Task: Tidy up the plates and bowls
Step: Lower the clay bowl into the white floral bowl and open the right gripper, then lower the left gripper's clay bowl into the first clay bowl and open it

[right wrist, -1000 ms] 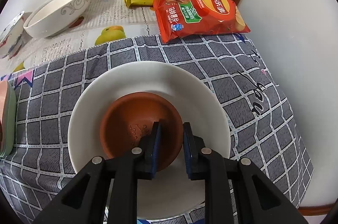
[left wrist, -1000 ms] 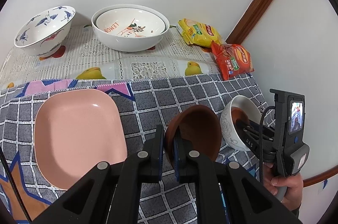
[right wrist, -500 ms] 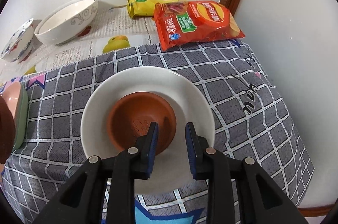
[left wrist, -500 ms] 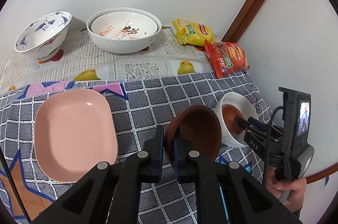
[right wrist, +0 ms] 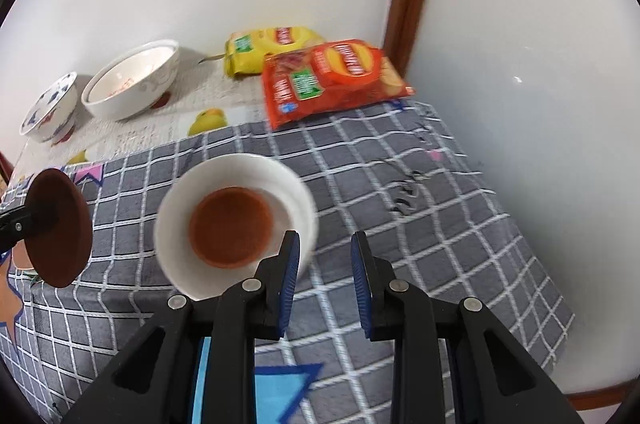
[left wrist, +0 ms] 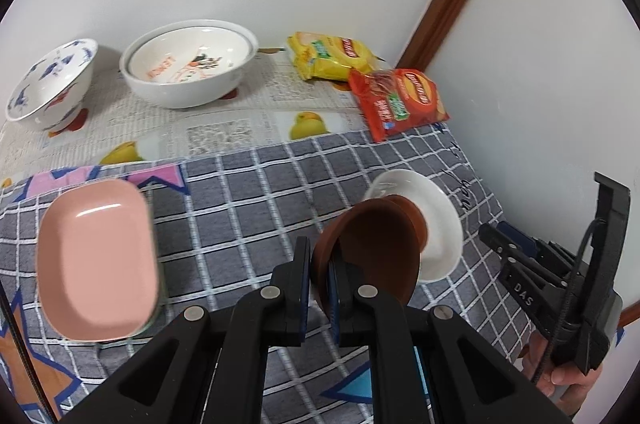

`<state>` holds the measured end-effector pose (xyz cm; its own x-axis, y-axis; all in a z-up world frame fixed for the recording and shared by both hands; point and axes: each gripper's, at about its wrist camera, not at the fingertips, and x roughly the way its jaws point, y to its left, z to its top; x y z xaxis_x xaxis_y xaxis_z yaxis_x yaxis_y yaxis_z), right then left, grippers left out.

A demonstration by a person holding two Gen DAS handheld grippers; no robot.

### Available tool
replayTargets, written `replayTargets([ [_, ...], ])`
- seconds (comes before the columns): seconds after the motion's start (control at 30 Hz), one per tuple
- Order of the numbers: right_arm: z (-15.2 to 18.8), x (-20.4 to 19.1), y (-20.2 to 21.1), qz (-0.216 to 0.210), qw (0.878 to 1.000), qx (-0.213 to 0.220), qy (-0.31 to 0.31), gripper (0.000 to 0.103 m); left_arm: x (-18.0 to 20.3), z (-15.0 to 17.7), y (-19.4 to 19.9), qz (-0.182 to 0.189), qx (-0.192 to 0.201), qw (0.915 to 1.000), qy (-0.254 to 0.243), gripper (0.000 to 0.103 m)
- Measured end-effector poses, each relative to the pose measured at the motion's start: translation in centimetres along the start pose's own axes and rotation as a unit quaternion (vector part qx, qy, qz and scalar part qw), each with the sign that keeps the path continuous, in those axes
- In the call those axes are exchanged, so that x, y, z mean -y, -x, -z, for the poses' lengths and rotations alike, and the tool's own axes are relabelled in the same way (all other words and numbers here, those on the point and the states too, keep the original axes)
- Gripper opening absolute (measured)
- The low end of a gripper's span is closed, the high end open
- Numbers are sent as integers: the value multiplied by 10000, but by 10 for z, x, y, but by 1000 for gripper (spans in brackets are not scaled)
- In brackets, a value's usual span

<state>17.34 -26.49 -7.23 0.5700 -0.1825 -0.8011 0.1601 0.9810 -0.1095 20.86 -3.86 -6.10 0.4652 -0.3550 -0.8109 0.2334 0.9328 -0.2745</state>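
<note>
The left tool (left wrist: pixel 319 278) is clamped on the rim of a brown dish (left wrist: pixel 372 256) and holds it tilted in the air, above the checked cloth (left wrist: pixel 248 207). The right tool (right wrist: pixel 325 278) has its jaws a little apart with nothing between them; they have just been opening, and they now hang clear of the white bowl (right wrist: pixel 234 220). This bowl stands on the desk with a second brown dish (right wrist: pixel 230 228) resting inside it.

In my judgement the held dish should go into the white bowl, on top of its twin. The grip is only on a thin rim, so the dish can swing or slip if the hand turns quickly. It can also knock the bowl's edge, and the bowl stands rather near the front edge of the desk, so a push could send it off.

To the left lies the pink plate (left wrist: pixel 96 264), with open cloth between it and the bowl. Farther back are the red snack bag (right wrist: pixel 332 81) and the yellow snack bag (right wrist: pixel 266 49), then the large white bowls (left wrist: pixel 188 63), one nested in the other, and the blue-patterned bowl (left wrist: pixel 50 85) near the wall. The right wall is close, so room on that side is small.
</note>
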Motion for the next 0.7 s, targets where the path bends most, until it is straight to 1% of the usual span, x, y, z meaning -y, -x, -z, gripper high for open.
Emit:
replayTargets([
  [0.17,6,32,6,124,9997,33,-186,26,23,-4,-13,78,-47,9999,-85,8],
  [0.43,21,77,7,234,9987,23,-455,26,45,-7,-34,91,-137,9998,-71,8],
  [0.7,29,93,-5,102,9977,-72,-672,26,53,-14,-57,94,-296,9995,-25,8],
])
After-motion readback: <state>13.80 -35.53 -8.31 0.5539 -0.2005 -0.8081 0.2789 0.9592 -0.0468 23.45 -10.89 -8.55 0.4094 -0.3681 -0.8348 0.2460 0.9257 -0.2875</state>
